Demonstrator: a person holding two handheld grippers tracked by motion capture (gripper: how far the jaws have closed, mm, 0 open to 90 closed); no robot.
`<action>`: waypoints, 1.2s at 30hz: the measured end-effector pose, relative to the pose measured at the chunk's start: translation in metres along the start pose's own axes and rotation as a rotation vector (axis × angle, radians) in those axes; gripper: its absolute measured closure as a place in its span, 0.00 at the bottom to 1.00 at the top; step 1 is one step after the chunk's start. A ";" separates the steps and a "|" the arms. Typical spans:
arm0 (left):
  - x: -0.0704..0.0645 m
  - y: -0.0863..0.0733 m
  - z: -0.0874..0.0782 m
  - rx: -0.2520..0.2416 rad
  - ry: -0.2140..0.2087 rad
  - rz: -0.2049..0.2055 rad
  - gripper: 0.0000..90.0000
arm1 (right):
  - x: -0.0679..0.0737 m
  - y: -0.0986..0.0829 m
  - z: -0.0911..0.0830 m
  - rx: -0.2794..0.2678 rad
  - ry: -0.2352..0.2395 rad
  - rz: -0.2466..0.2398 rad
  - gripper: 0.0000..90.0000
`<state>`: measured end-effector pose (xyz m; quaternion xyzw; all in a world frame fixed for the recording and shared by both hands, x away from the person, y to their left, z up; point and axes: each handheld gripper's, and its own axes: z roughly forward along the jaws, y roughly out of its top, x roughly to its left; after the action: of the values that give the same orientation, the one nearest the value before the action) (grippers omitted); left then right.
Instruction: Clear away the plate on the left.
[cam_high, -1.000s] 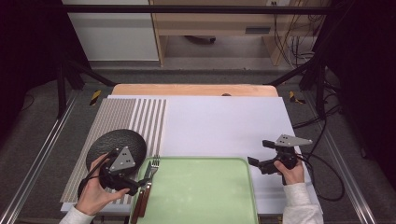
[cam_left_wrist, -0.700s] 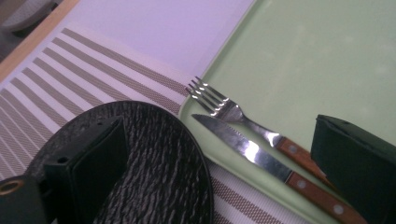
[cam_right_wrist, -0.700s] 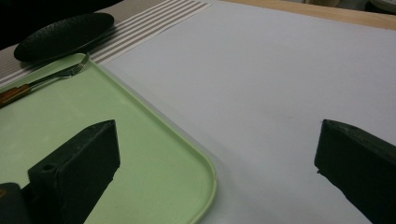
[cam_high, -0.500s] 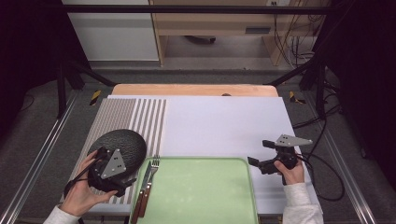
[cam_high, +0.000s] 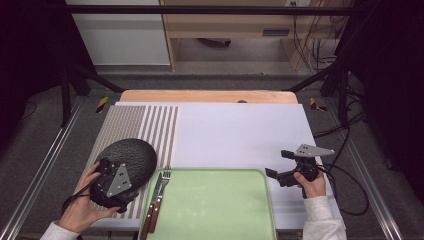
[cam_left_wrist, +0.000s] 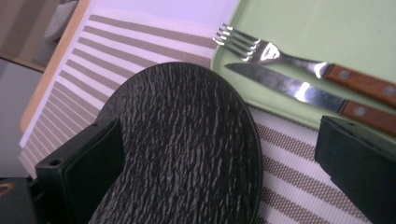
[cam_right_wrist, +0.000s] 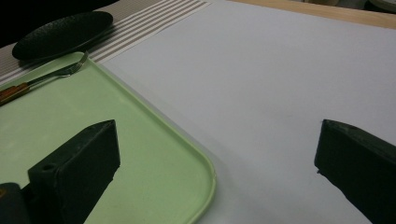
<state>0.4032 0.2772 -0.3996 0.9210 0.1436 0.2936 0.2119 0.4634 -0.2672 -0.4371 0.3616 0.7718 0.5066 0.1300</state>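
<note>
The left claw (cam_left_wrist: 215, 154) hangs over the black plate (cam_high: 125, 157) on the striped mat (cam_high: 127, 122), jaws apart, likely lining up a grasp. The right claw (cam_right_wrist: 217, 158), also agape, waits beside the tray (cam_high: 215, 200).

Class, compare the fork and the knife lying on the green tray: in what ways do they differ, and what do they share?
The fork ends in separate prongs, while the knife ends in one flat pointed blade. In the left gripper view the fork's prongs overhang the green tray rim; the knife's tip lies at it. In the high view the knife lies nearer the black plate. Both have shiny metal heads and riveted brown wooden handles, side by side.
</note>
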 end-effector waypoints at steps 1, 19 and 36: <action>-0.001 -0.001 0.000 0.004 0.006 0.008 0.02 | 0.000 0.000 0.000 -0.001 -0.001 0.000 0.01; -0.015 -0.021 0.010 0.111 0.110 0.185 0.01 | -0.002 -0.001 -0.001 -0.002 -0.001 0.003 0.01; -0.027 -0.036 0.023 0.193 0.191 0.255 0.07 | -0.002 -0.001 -0.001 -0.001 -0.005 0.004 0.01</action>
<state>0.3903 0.2907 -0.4464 0.9157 0.0727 0.3892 0.0692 0.4634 -0.2696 -0.4375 0.3644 0.7706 0.5062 0.1309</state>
